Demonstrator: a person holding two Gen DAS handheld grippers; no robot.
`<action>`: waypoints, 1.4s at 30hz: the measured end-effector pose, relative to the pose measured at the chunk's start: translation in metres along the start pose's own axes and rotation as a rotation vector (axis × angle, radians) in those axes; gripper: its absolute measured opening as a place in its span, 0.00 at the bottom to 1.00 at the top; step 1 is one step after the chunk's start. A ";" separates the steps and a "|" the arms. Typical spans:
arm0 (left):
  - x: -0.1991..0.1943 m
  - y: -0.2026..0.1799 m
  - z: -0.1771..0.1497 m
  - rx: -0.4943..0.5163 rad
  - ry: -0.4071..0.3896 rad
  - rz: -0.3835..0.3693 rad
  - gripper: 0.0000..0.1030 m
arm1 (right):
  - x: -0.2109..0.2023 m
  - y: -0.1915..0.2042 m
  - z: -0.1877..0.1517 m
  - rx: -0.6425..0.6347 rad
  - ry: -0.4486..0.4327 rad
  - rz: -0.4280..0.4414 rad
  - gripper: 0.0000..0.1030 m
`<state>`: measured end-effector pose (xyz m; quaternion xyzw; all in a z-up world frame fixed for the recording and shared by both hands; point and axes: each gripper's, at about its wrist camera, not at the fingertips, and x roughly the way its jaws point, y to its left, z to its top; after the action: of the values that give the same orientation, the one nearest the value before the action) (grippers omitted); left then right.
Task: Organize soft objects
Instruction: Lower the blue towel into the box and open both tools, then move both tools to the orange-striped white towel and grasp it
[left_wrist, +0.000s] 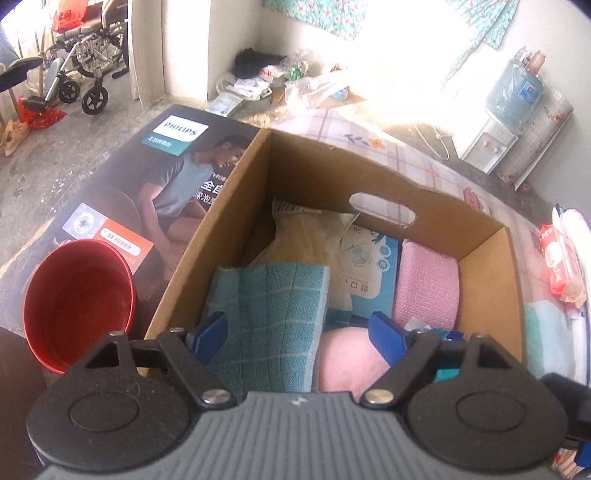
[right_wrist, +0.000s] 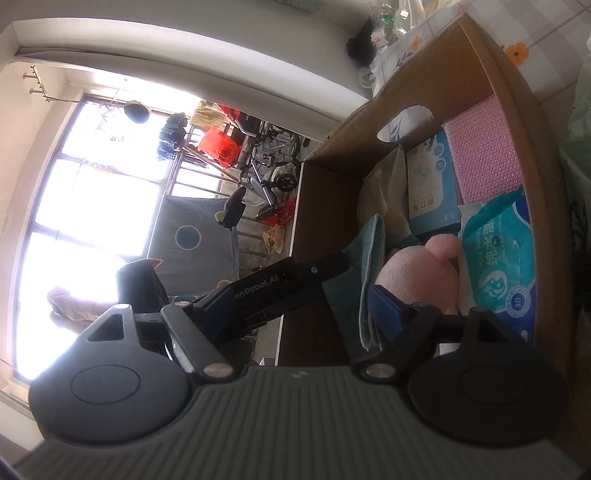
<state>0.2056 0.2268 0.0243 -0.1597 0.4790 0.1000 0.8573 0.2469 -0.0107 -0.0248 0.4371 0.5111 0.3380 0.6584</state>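
An open cardboard box (left_wrist: 314, 173) holds soft goods. A teal waffle cloth (left_wrist: 269, 317) leans upright at its near left, with a pink plush (left_wrist: 351, 362) beside it. Behind them lie a pink knit cloth (left_wrist: 428, 284), a blue mask pack (left_wrist: 369, 273) and a beige pack (left_wrist: 306, 236). My left gripper (left_wrist: 297, 332) is open over the box, its pads standing either side of the teal cloth without squeezing it. My right gripper (right_wrist: 299, 310) is open at the box's near side. The teal cloth (right_wrist: 358, 266), the pink plush (right_wrist: 421, 277) and a blue wet-wipes pack (right_wrist: 498, 269) show past it.
A red bowl (left_wrist: 77, 299) sits on a dark Philips carton (left_wrist: 155, 177) left of the box. A red wipes pack (left_wrist: 557, 266) and a pale green bundle (left_wrist: 546, 332) lie on the checked sheet to the right. A wheelchair (left_wrist: 85, 66) and a water dispenser (left_wrist: 487, 144) stand further back.
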 end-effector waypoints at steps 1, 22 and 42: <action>-0.008 -0.001 -0.004 -0.008 -0.015 -0.011 0.84 | -0.006 0.001 -0.003 -0.010 -0.010 0.004 0.78; -0.099 -0.202 -0.174 0.342 -0.220 -0.429 0.89 | -0.275 -0.024 -0.115 -0.248 -0.566 -0.386 0.81; -0.030 -0.320 -0.276 0.594 -0.168 -0.493 0.86 | -0.380 -0.119 -0.150 -0.071 -0.712 -0.570 0.81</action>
<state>0.0764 -0.1729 -0.0285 -0.0063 0.3624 -0.2387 0.9009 0.0068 -0.3613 -0.0053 0.3453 0.3410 -0.0104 0.8743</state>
